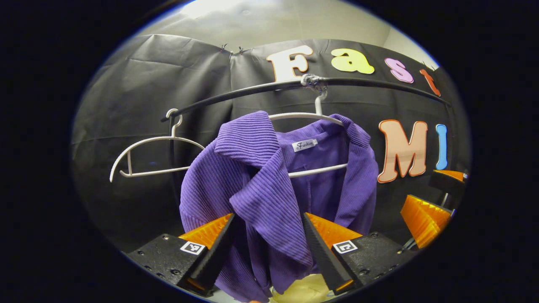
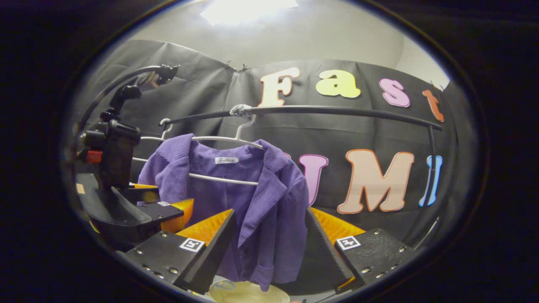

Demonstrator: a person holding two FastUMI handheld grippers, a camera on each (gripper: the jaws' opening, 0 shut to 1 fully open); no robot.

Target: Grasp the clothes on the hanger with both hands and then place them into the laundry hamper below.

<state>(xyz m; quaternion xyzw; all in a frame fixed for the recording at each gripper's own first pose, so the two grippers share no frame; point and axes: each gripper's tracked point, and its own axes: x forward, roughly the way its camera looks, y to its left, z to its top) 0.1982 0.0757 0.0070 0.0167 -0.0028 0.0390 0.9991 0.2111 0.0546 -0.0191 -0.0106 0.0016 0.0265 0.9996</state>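
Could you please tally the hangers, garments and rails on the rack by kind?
White hangers: 2, one bare, one carrying the shirt
Purple corduroy shirt: 1
Black rail: 1
Total: 4

Spare hanger: a bare white plastic clothes hanger [image 1: 147, 155] hangs up and to the left of the left claw.
Rail: a thin black curved metal rail [image 1: 379, 84] runs overhead, above and beyond both claws.
Ceiling: pale, plain ceiling [image 2: 328, 33] high above the right claw.
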